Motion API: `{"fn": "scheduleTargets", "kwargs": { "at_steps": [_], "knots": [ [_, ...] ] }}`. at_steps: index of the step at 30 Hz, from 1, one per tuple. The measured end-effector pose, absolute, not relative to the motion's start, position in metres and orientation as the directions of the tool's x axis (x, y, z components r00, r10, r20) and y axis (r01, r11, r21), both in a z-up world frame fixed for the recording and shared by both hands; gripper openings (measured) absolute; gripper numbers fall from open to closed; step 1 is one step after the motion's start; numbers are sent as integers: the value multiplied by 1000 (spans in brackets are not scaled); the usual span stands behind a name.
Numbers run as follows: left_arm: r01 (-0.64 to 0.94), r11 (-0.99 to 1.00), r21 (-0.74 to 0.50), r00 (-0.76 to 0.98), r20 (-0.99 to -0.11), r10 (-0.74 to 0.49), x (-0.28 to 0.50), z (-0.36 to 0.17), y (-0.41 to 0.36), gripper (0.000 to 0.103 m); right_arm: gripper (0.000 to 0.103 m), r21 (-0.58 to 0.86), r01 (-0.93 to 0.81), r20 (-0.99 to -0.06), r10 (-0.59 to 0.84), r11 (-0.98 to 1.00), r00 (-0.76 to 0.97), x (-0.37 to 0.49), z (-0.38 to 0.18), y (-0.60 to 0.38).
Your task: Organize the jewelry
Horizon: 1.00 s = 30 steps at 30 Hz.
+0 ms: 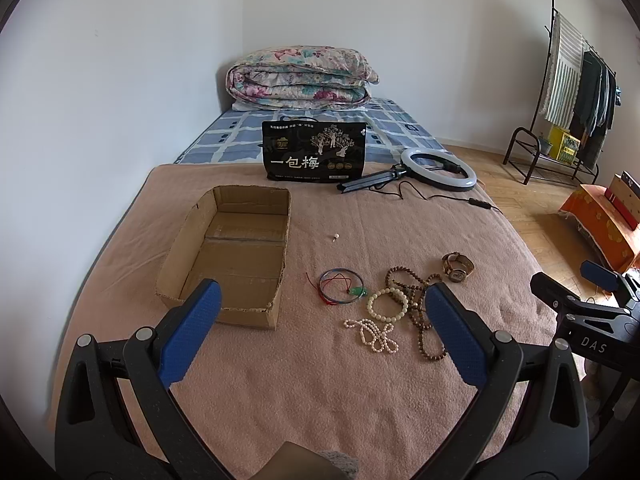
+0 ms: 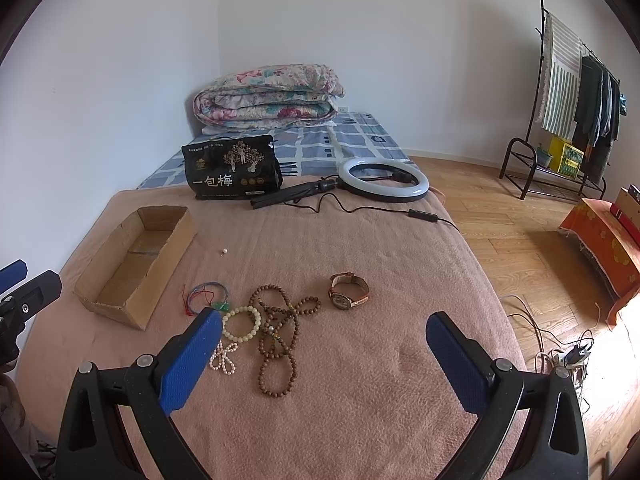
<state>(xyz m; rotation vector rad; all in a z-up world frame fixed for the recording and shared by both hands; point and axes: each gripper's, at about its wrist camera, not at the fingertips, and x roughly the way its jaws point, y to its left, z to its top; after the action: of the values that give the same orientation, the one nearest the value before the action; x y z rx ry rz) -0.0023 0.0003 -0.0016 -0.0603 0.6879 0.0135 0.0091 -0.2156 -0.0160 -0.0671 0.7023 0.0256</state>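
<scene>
Left gripper [image 1: 320, 316]: jaws spread wide and holding nothing, hovering over the pink blanket [image 1: 320, 380] at the bottom of the left wrist frame.
Right gripper [image 2: 324, 340]: jaws likewise released and bare, low in the right wrist frame; its left blue pad overlaps the edge of the jewelry cluster.
Cardboard box [image 1: 230, 256]: open-topped, nothing visible inside, lying on the blanket left of centre in the left wrist view.
Jewelry cluster: centre of both frames, right of the box and apart from it.
Wire bangle [image 1: 341, 286]: thin hoop with red cord and a small green charm, nearest the box.
White bead bracelet [image 1: 387, 300]: just beside the bangle, touching the brown bead strand [image 2: 276, 332].
Pearl string [image 1: 374, 336]: looped, below the white bracelet.
Watch [image 2: 349, 290]: right of the brown beads, slightly apart.
Loose pearl stud [image 1: 335, 237]: alone, between the box and the cluster, higher in frame.
Background: black snack bag [image 1: 314, 150], ring light [image 1: 438, 170], folded quilt [image 1: 300, 78] in the upper middle.
</scene>
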Motion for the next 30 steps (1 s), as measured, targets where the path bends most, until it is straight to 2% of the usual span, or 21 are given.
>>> {"fn": "scheduleTargets", "kwargs": {
  "at_steps": [30],
  "knots": [
    [-33,998,-57,772,-635,-11,-2,-2,1,103,103,-53,-44,-649,-1,998,760,9,-19,-217]
  ]
}}
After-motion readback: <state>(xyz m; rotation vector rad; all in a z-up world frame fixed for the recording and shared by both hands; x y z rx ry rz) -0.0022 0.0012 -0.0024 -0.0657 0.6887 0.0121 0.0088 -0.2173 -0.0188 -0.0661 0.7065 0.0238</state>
